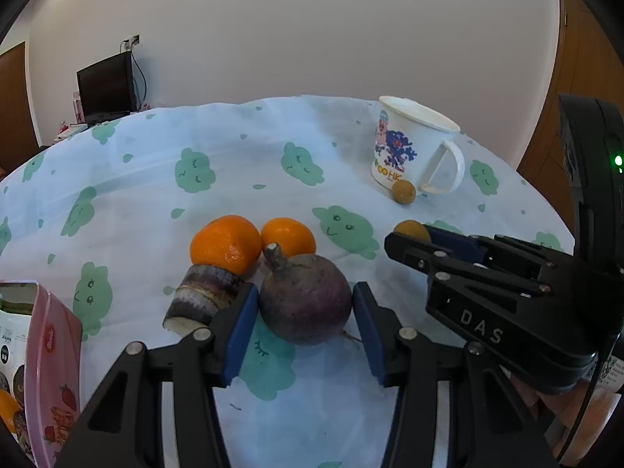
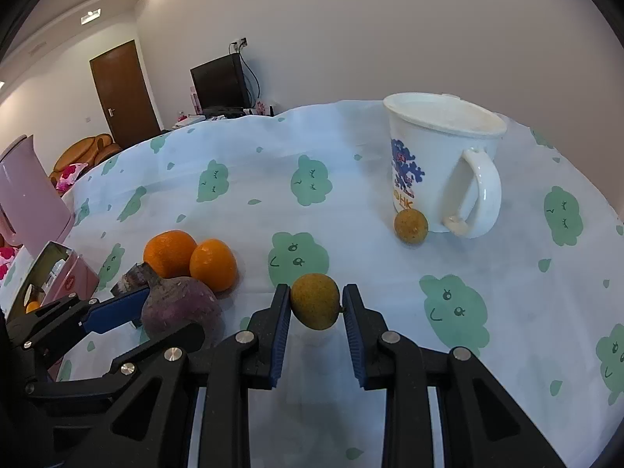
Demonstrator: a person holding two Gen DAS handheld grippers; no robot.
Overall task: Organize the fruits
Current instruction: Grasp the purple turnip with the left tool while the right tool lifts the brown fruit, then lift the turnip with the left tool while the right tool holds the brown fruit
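- Tablecloth (image 1: 241, 179), pale blue with green cloud faces, covers the table across the middle of both views.
- Left gripper (image 1: 306, 306) sits at lower centre of the left wrist view, its blue pads on either side of a dark purple round fruit (image 1: 306, 304) with a stubby stem. The left pad touches the fruit's side; the right pad is at the skin or just off it, and I cannot tell whether it presses. The fruit rests on the cloth.
- Two oranges (image 1: 226, 243) lie side by side, touching each other, just above the purple fruit in the frame.
- Short piece of sugarcane (image 1: 202, 298), purple-skinned with a pale cut end, lies left of the purple fruit, against the left finger's outer side and below the larger orange.
- Right gripper (image 2: 316, 306), at lower centre of the right wrist view, is clamped on a small yellow-brown round fruit (image 2: 315, 306), which appears slightly lifted off the cloth.
- White mug (image 2: 440, 163) with a blue cartoon print stands upright at upper right, handle turned to the right.
- Second small brown fruit (image 2: 410, 226) lies on the cloth, touching the mug's base at its lower left.
- Pink box (image 1: 50, 370) with a strawberry print stands open at the lower left edge of the left wrist view.
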